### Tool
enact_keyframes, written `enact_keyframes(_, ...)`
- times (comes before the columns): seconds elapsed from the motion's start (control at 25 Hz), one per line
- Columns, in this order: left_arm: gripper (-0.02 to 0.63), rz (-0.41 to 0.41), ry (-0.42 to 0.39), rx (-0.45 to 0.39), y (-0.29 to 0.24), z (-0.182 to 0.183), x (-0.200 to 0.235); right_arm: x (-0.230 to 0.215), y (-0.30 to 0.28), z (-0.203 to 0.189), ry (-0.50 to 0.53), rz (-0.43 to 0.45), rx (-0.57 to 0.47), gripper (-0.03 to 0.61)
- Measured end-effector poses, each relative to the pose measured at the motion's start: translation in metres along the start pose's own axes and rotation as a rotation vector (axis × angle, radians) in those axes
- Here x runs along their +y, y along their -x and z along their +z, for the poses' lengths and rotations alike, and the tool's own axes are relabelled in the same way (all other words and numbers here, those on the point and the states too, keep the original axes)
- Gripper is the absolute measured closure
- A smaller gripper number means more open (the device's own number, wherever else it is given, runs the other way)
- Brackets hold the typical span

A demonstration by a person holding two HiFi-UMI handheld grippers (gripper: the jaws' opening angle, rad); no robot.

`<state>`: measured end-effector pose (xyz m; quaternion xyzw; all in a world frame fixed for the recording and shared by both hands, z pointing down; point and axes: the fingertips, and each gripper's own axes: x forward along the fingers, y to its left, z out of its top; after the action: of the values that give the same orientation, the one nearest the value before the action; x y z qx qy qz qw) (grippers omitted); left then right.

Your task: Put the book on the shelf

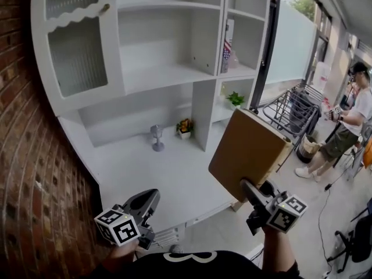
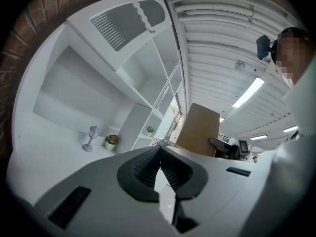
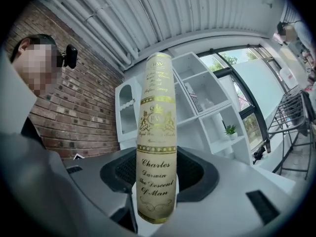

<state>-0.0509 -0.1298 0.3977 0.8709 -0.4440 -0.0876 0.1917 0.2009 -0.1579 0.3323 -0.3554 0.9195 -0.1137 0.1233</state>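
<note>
Head view: taken from above and in front of the white shelf unit [image 1: 168,74], pitched steeply down, at mid distance

Left gripper view: held low before the shelf unit, tilted up along its own jaws

Right gripper view: aimed upward to the shelf unit's right, the book [image 3: 157,132] spine filling the near field

Shelf unit and book are shared by all three

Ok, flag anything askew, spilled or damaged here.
Nothing stands out. The book tilts only because the right gripper holds it in the air, short of the shelf unit. The flower pot and green plant stand upright; nothing spilled or broken shows.
</note>
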Motion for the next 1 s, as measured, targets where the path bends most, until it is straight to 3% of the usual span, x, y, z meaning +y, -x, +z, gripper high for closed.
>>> enact_keyframes(0.48, 0.614, 0.065, 0.01, -0.051, -0.02, 0.046, 0.094, 0.002, -0.123, 0.079, 0.141, 0.031, -0.066, 0.376)
enact_keyframes(1.0, 0.614, 0.084, -0.034, -0.093, -0.034, 0.089, 0.147, -0.001, -0.234, 0.14, 0.265, 0.051, -0.12, 0.376)
